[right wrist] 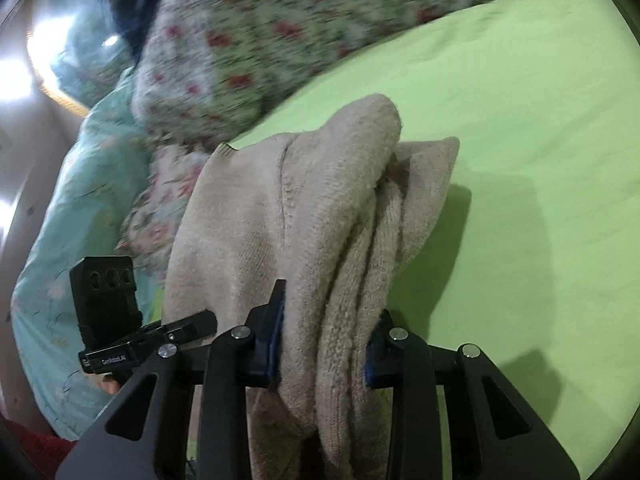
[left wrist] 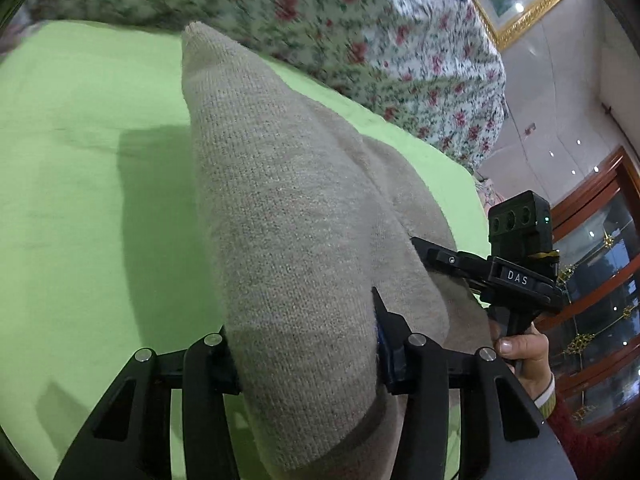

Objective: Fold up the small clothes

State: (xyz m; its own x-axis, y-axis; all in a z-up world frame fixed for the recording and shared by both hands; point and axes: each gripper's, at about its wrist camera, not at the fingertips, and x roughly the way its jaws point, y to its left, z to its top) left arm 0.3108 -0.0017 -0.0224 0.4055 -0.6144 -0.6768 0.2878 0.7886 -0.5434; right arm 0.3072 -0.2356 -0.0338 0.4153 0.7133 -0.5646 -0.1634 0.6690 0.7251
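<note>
Two handheld grippers lift a beige knit garment point(left wrist: 288, 208) clear of a lime-green bed sheet point(left wrist: 80, 140), each clamped on a bunched edge of the cloth. The left gripper point(left wrist: 304, 344) pinches a thick single mass of knit between its fingers; the right gripper point(right wrist: 326, 344) squeezes several layers together, and in its own view the fabric stands up in rolled folds — a sign that at least one fold may already be gathered, though the blur makes that uncertain. The garment hangs in the air over the sheet, not yet laid flat, its shadow falling on the green beneath. A floral quilt point(right wrist: 248, 40) lies bunched along the far edge of the bed. Judging from this, the folding is partway at best: the piece has yet to be set down, squared and released.
</note>
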